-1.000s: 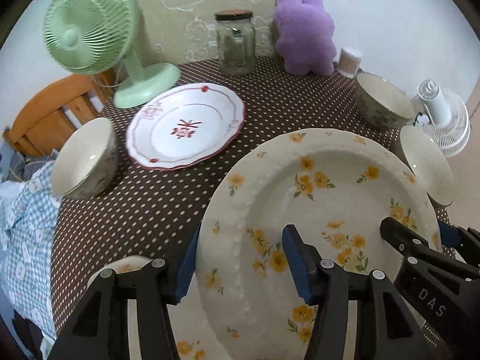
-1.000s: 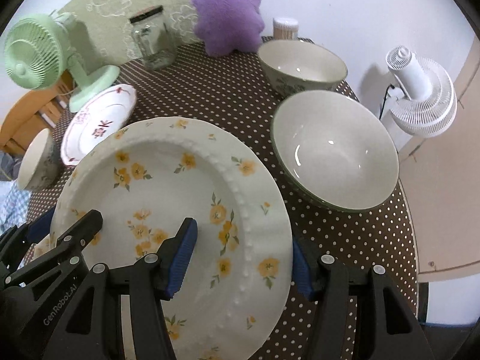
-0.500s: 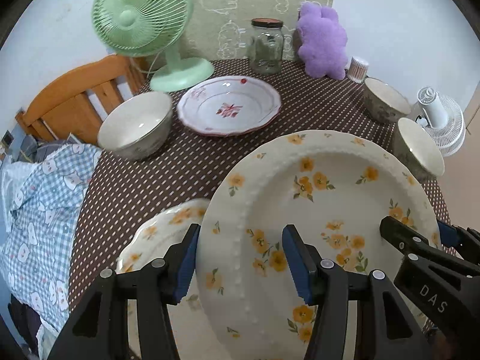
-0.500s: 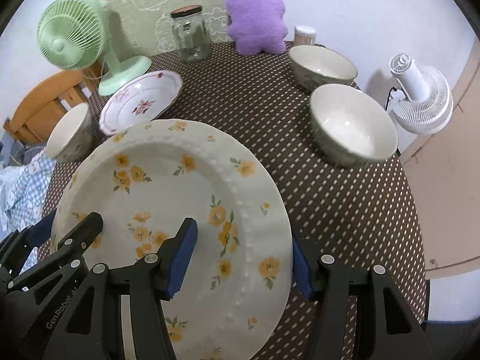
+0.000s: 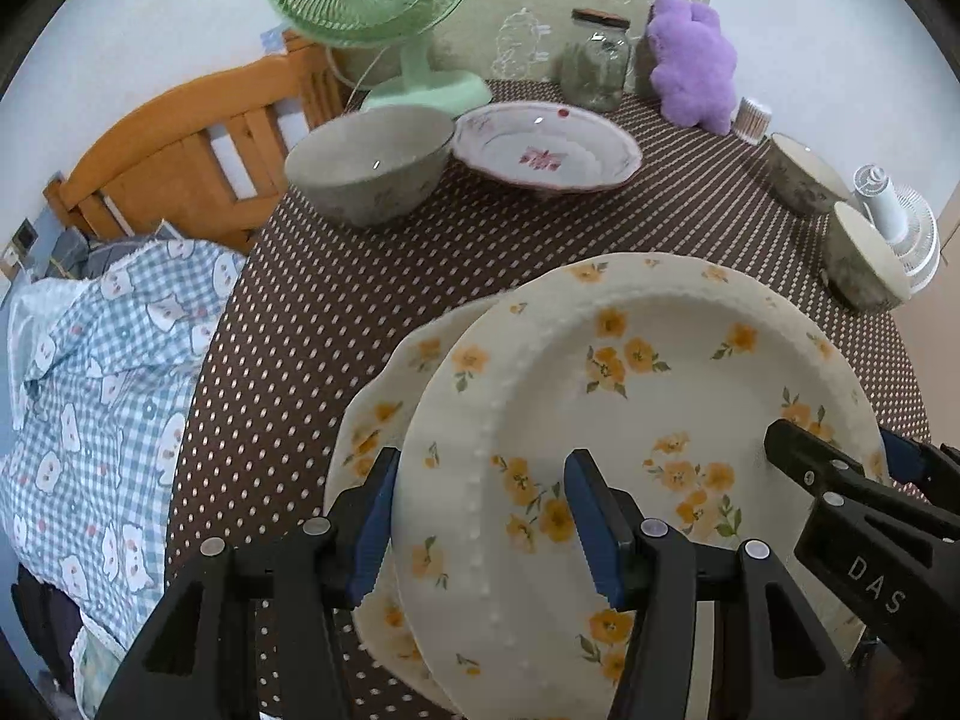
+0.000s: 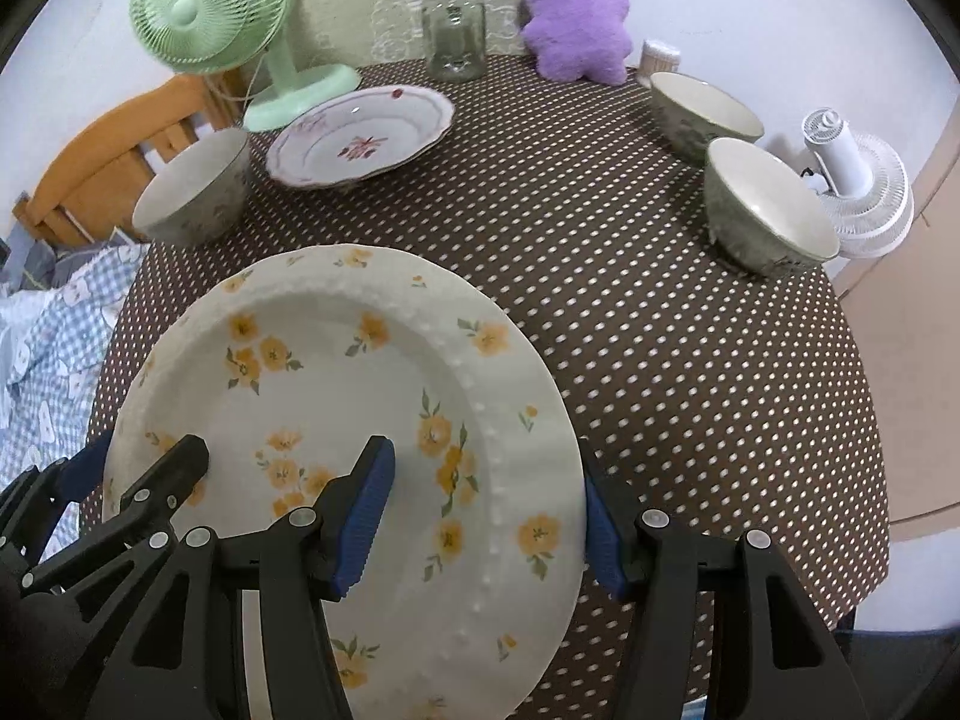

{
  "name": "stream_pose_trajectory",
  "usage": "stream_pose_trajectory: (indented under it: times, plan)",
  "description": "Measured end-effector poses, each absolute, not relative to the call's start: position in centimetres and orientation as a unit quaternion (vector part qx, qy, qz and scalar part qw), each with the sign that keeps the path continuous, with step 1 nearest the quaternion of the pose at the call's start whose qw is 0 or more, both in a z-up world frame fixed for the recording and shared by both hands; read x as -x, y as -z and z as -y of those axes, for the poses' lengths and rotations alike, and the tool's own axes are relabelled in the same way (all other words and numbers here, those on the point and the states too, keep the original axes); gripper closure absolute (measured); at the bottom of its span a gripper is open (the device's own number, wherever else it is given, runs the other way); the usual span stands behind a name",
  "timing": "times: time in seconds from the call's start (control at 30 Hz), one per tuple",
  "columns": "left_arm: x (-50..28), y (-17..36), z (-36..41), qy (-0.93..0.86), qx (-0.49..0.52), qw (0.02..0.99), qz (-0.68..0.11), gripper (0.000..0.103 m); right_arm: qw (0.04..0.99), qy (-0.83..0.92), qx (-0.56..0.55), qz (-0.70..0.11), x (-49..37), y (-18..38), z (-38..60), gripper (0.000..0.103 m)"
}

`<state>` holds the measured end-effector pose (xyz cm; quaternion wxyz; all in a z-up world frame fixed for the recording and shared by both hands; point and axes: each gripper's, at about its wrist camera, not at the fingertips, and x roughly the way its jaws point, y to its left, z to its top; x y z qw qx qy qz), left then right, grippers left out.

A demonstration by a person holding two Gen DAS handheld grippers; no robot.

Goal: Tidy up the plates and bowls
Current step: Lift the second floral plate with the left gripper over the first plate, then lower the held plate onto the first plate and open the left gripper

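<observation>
**A:** Starting at the left, what do you have?

**B:** In the left wrist view I see a checked blue cloth (image 5: 102, 396) off the edge, then a wooden chair back (image 5: 180, 150). On the dotted brown tabletop (image 5: 336, 312) a grey bowl (image 5: 369, 165) sits just beside a red-patterned plate (image 5: 546, 147), with a green fan (image 5: 384, 6) behind them.

**A:** And my left tongs?

**B:** My left tongs (image 5: 480, 516) are about half open, one blue pad outside the left rim of the yellow-flowered plate (image 5: 636, 420) and one over its face. The plate looks carried there, but I can't tell for sure that the pads press on it. A second flowered plate (image 5: 390, 408) lies on the tabletop directly beneath, peeking out to the left.

**A:** Further right?

**B:** A glass jar (image 6: 453, 30) and a purple plush toy (image 6: 576, 18) stand at the far edge. My right tongs (image 6: 486, 510) straddle the plate's right rim in the same way, about half open. Beyond them two more bowls, the nearer one (image 6: 768, 210) and the farther one (image 6: 702, 114), sit close together at the right side, with a white fan (image 6: 864, 198) just off the edge.
</observation>
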<state>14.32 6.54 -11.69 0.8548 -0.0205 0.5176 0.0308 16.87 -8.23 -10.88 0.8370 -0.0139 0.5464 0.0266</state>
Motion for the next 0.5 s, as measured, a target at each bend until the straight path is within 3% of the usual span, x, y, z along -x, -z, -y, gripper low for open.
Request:
stream_pose_trajectory:
  times: [0.5]
  plan:
    - [-13.9,14.1,-7.9,-0.018,0.016,0.841,-0.541,0.047,0.821,-0.014,0.018,-0.57,-16.8,13.6,6.6,0.042]
